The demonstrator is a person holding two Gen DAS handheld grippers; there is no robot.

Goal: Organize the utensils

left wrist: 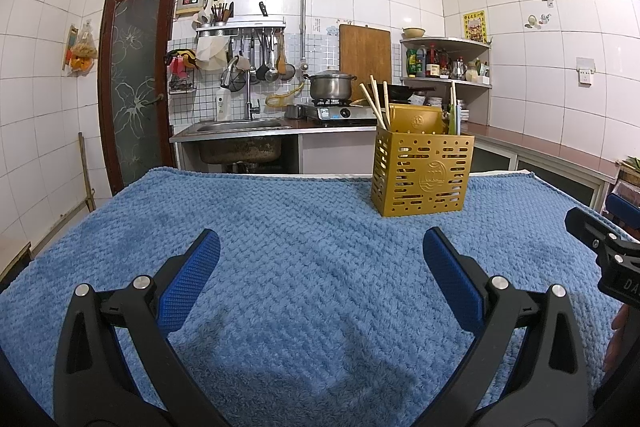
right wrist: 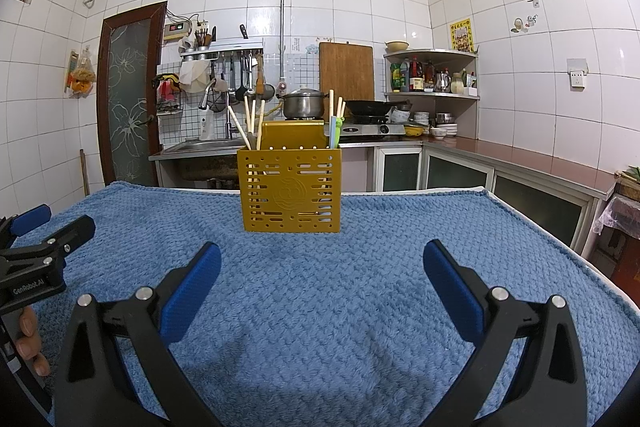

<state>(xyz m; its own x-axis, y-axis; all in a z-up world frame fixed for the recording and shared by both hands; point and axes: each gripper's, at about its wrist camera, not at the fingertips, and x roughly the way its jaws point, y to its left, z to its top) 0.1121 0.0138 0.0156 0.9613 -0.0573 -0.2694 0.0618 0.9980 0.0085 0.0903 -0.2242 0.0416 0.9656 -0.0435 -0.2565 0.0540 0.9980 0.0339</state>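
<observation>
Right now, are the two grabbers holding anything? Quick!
Left gripper: open, holding nothing, above the blue towel.
Right gripper: open, holding nothing, pointing at the gold utensil holder.

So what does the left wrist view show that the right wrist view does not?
Only the left wrist view shows the right gripper at its right edge, and the gold utensil holder from an angle. Only the right wrist view shows the left gripper and fingers on its handle. Both show the holder with chopsticks, the blue towel, the steel pot, and open jaws.
</observation>
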